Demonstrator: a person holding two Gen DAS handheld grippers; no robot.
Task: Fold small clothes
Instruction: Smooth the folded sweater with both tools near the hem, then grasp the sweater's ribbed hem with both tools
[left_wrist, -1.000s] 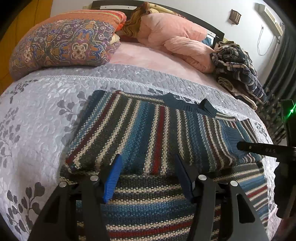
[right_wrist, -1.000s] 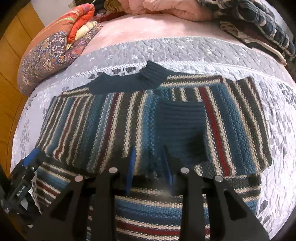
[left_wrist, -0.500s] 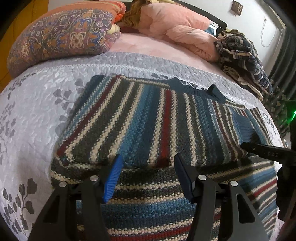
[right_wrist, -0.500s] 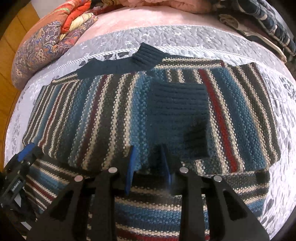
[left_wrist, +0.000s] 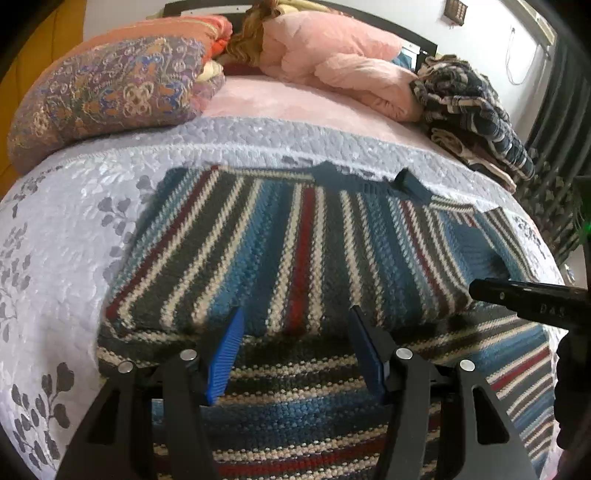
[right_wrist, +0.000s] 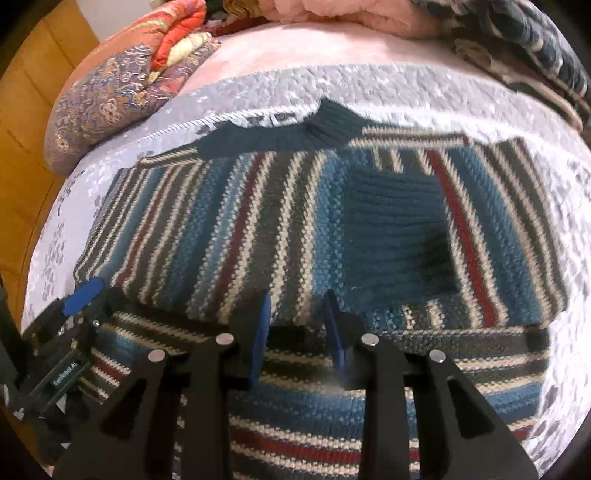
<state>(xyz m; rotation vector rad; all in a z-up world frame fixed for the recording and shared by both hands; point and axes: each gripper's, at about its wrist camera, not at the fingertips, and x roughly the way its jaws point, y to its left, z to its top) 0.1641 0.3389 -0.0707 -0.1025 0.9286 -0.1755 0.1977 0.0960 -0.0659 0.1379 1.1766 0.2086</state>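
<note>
Wool, thick and striped in blue, grey, cream and red: the sweater (left_wrist: 295, 258) lies flat on the grey quilted bedspread (left_wrist: 66, 229) of the bed, its dark collar (right_wrist: 295, 133) at the far side and one sleeve with a dark ribbed cuff (right_wrist: 395, 236) folded across the body. The near part shows stripes running crosswise, so I judge that the lower half is already turned and the folding is in its middle step. The left gripper (left_wrist: 295, 354) hovers over the fold edge with its fingers spread wide and nothing between them. The right gripper (right_wrist: 297, 332) is also apart, more narrowly, and holds nothing. The next move probably calls for both grippers to descend and pinch the near edge at two points, so that it rises evenly. Compared with a second ago, both views sit closer over the knit; the sweater itself has not shifted.
</note>
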